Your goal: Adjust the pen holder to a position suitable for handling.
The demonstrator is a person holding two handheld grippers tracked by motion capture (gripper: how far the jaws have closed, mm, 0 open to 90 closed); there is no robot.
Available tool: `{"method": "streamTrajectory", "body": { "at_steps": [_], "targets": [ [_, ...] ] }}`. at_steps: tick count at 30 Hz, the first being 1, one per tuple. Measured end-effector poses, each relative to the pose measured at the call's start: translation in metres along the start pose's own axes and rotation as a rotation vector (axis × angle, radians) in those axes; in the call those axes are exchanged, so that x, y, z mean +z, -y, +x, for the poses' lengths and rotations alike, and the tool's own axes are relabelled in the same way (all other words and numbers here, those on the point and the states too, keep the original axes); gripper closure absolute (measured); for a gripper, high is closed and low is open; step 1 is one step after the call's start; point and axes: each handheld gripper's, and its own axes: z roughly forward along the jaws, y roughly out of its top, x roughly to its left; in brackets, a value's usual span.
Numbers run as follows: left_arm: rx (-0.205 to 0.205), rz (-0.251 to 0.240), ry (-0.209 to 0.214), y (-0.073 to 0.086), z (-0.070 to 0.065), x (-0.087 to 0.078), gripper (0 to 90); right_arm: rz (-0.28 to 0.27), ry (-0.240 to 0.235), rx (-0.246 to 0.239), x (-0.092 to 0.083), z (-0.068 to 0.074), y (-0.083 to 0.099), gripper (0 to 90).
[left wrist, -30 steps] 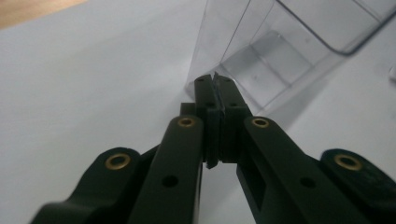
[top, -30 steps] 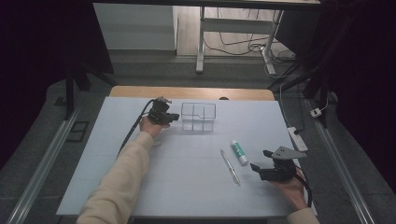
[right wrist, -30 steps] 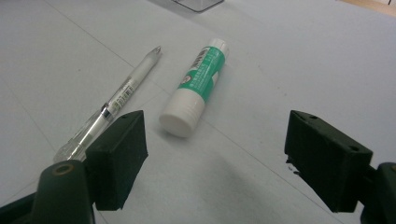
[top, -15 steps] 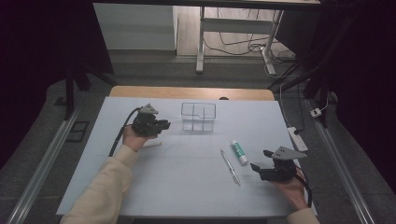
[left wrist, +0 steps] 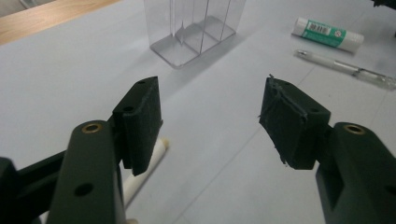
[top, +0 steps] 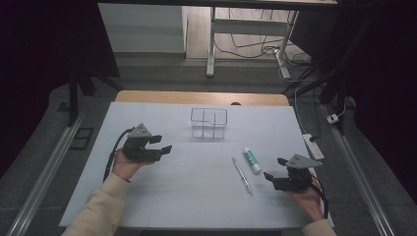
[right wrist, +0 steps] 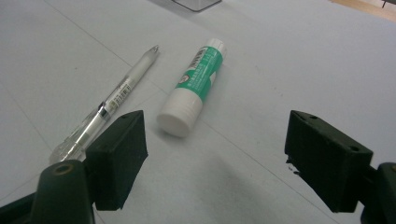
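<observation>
High view: both grippers hovering over table [top: 162, 196], nothing gripped.
L gripper [top: 161, 144] sitting left of organizer [top: 209, 123], fingers just been opening, now spread w/ nothing btwn. R gripper [top: 275, 168] fingers spread, empty, pointing at glue stick [right wrist: 194, 84] lying beside pen [right wrist: 109, 100], near it.

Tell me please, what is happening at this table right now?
A person holds a gripper in each hand over a white table. The left gripper, whose jaws have just been opening, is open and holds nothing; a small white stick lies under it. The right gripper is open too, near a glue stick and a pen. A clear organizer box stands farther back.
</observation>
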Motion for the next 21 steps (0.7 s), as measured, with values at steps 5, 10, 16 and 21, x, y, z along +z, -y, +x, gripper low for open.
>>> {"method": "streamTrajectory", "body": {
  "at_steps": [5, 10, 16, 21],
  "targets": [
    [0.007, -0.002, -0.016, 0.013, -0.008, -0.015, 36.4, -0.01, 0.008, 0.002, -0.001, 0.0, 0.0, 20.5],
    [-0.004, -0.002, -0.023, 0.029, -0.011, -0.024, 36.3, -0.015, 0.013, -0.004, -0.001, 0.0, 0.0, 20.6],
    [-0.021, 0.002, -0.028, 0.045, -0.012, -0.03, 36.0, -0.021, 0.022, -0.018, 0.0, 0.002, 0.0, 20.6],
    [-0.018, 0.006, -0.028, 0.058, -0.015, -0.033, 35.4, -0.02, 0.021, -0.015, 0.001, 0.002, 0.0, 21.0]
  ]
}}
